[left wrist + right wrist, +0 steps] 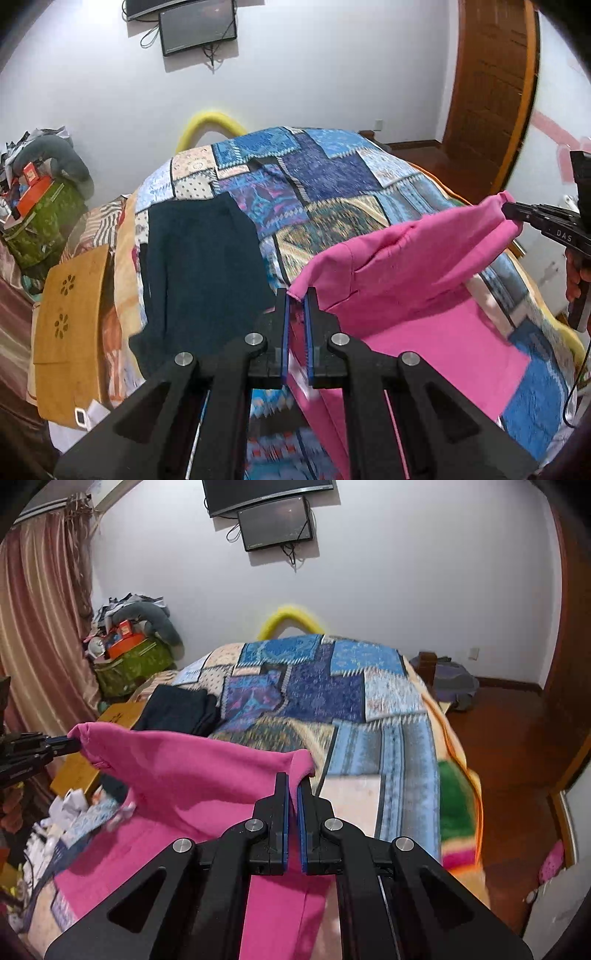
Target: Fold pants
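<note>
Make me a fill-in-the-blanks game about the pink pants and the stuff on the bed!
1. The pants held up by both tools are ____ in colour.
2. The left tool and the right tool each pinch one ____ of the pants.
3. The dark folded garment lies on the patchwork ____.
4. The padded rail at the bed's far end is ____.

Missing words: pink; corner; blanket; yellow

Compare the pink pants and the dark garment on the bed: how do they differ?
The pink pants are bright; the dark garment is navy or black. The pants have one edge lifted off the quilt, pinched at its corners by the left claw and right claw; the garment lies flat and untouched. The pants are nearer, the garment farther left. Both rest on the quilt.
</note>
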Tool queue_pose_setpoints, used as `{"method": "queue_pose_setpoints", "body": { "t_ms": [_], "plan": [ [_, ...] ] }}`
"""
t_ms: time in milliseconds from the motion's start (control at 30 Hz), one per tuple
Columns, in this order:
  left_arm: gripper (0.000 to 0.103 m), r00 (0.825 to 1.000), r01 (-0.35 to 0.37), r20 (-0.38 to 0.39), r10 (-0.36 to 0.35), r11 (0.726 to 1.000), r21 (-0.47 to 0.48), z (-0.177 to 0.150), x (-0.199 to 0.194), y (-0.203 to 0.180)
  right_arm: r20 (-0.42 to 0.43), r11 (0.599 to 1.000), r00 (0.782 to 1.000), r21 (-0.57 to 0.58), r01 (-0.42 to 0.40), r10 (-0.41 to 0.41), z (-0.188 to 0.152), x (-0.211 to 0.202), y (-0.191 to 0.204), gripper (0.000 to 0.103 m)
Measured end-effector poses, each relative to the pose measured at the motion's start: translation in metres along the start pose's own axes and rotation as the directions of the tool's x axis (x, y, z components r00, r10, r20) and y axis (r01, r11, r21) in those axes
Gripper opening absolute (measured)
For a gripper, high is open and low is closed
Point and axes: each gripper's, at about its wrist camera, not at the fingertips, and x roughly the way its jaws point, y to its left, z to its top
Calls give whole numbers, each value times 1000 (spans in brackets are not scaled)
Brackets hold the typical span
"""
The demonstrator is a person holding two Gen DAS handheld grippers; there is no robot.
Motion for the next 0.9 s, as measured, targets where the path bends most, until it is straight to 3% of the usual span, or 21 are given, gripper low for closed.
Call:
{"method": "queue_pose_setpoints", "body": {
  "t_ms": [300,433,633,733,800,900],
  "plan": [
    [6,998,50,-46,-51,999,-16,-66,-18,-20,-72,998,997,-65,13,-18,-73,-20,22,3],
    [6,993,58,-102,-61,998,-31,-91,-12,-25,-112,998,994,-56,14,-20,-104,-17,25,4],
    [6,984,59,-166,-63,998,-34,-119,-5,-30,-165,999,986,-27,28,-32,-136,-14,29,5],
    [6,986,48,-160,-55,998,-47,-126,-13,-27,-193,999,980,-16,39,-41,-146,-17,27,6],
    [8,987,43,-155,-51,998,-54,-128,-19,-26,-214,999,976,-13,44,-46,-151,-23,27,9],
    [21,990,18,-137,-26,998,-57,-125,-29,-24,-216,999,975,-9,44,-45,-154,-35,28,21]
  ]
}}
